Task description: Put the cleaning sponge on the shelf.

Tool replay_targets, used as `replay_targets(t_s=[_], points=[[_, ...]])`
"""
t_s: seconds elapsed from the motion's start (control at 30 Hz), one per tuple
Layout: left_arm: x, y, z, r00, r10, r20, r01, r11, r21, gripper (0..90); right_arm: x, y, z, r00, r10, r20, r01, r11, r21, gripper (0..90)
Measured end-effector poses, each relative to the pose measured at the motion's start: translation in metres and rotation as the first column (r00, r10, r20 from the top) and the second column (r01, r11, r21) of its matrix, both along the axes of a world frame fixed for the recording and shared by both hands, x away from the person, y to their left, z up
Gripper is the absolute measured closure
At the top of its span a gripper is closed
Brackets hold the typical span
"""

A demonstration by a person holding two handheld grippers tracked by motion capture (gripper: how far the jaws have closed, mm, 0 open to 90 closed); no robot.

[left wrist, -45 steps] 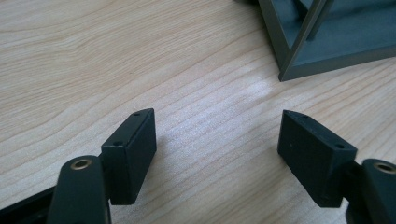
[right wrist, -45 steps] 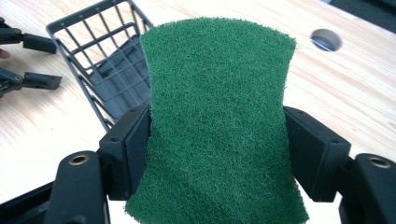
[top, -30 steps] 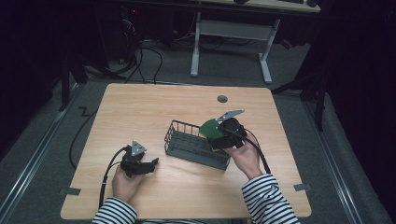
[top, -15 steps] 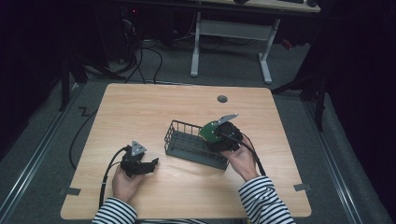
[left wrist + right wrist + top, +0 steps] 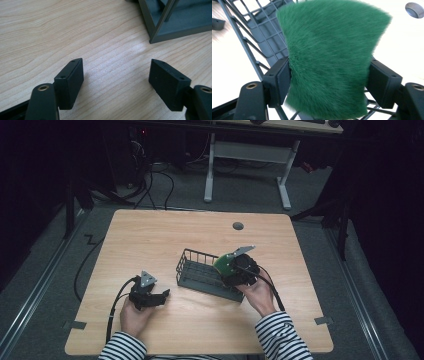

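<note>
**Q:** So where's the green thing sitting at the moment?

**A:** The green scouring pad [image 5: 329,57] is clamped between the two black jaws of the right gripper [image 5: 239,271]. In the right gripper view it's pinched on both sides, fuzzy face toward the camera, and it's held over the wire basket [image 5: 259,40], whose mesh is seen behind and below it. From the high view the pad [image 5: 223,264] is seen as a green patch at the basket's 3 o'clock end, right above the rim. Whether it's touching the wire can't be told.

**Q:** And the basket itself?

**A:** The dark wire basket [image 5: 197,267] is set near the middle of the wooden table [image 5: 165,235], angled a bit, long side running roughly from 10 to 4 o'clock. A small round grey grommet [image 5: 238,226] is seen in the tabletop at about 12 o'clock from the right gripper.

**Q:** What about the other claw?

**A:** The left gripper [image 5: 145,296] is held low over the table at about 8 o'clock from the basket, well apart from the pad. Its jaws are spread wide with nothing but bare wood between them in the left gripper view, and a basket corner [image 5: 160,27] is seen up at 1 o'clock. Striped sleeves [image 5: 280,340] are seen at the bottom edge.
</note>
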State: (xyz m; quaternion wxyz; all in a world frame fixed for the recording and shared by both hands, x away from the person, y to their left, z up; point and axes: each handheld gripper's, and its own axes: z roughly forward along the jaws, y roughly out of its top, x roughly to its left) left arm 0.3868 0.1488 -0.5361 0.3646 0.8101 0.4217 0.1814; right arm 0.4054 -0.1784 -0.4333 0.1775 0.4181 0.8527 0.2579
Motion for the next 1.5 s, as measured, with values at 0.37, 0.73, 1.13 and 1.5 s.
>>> replay_targets(t_s=[0.37,0.73,1.13,1.5], points=[[0.0,0.0,0.0,1.0,-0.003,0.0,0.003,1.0,-0.001,28.4,-0.002,-0.008,-0.002,0.9997,-0.023,0.005,0.022,0.998,0.061,21.6],[0.0,0.0,0.0,1.0,-0.002,0.0,0.002,1.0,-0.002,28.3,-0.009,-0.025,0.015,0.9969,-0.053,0.059,0.044,0.99,0.137,21.9],[0.0,0.0,0.0,1.0,-0.003,-0.001,0.003,1.0,-0.002,28.0,-0.017,-0.057,0.032,0.987,-0.12,0.107,0.096,0.973,0.209,23.4],[0.0,0.0,0.0,1.0,-0.003,-0.001,0.003,1.0,-0.003,28.4,-0.028,-0.084,0.042,0.9758,-0.171,0.135,0.136,0.961,0.24,24.8]])
